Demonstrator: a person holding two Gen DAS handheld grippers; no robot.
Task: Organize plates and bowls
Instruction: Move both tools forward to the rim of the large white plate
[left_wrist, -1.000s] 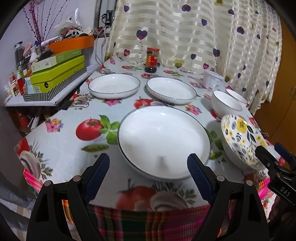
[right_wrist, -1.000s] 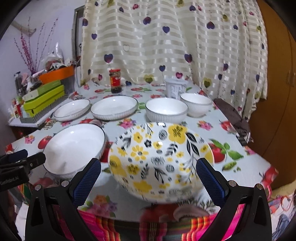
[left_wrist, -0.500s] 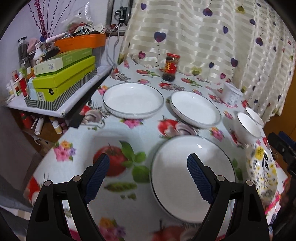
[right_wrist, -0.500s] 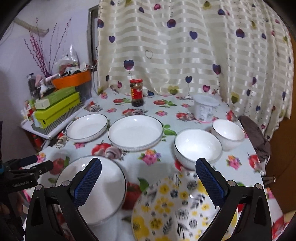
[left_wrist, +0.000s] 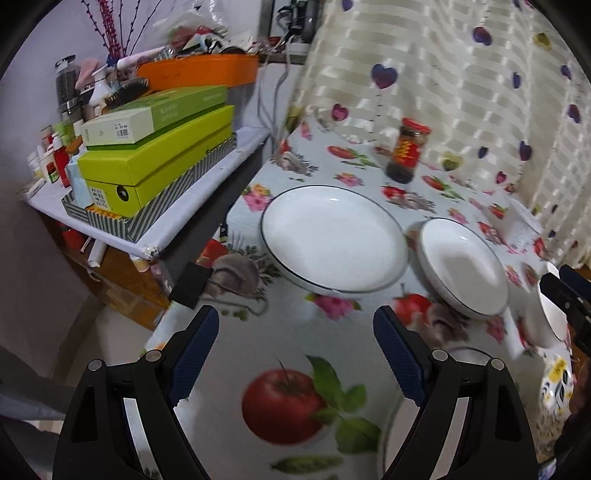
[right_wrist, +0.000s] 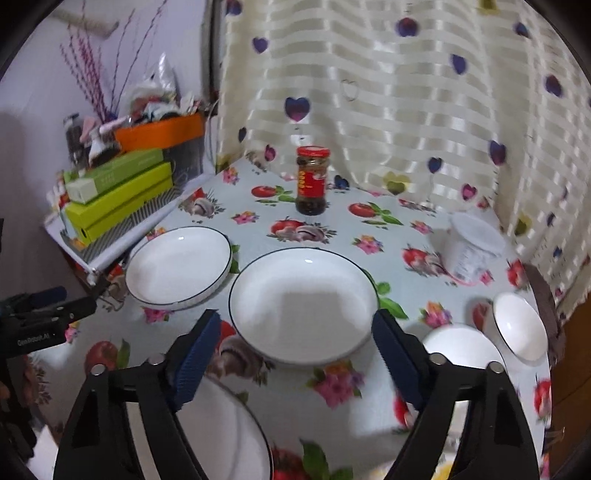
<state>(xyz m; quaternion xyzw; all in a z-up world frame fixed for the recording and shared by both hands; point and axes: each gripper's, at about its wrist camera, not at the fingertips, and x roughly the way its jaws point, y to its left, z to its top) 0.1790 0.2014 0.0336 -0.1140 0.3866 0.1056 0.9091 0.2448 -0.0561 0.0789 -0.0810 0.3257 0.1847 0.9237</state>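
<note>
Left wrist: left gripper (left_wrist: 295, 334) jaws wide, nothing between them, over bare tablecloth (left_wrist: 291, 435). Two white plates ahead, side by side: left plate (left_wrist: 334, 240), right plate (left_wrist: 463, 267), rims nearly touching. Sauce jar (left_wrist: 406, 151) behind them by the curtain. Floral bowl (left_wrist: 556, 387) at the right edge.

Right wrist: right gripper (right_wrist: 293, 349) jaws closing, nothing held; middle plate (right_wrist: 304, 304) sits just past the fingertips. Another plate (right_wrist: 179, 266) to its left, a third (right_wrist: 225, 432) under the left finger. Two white bowls (right_wrist: 517, 326) right. White tub (right_wrist: 472, 247) beyond.
</note>
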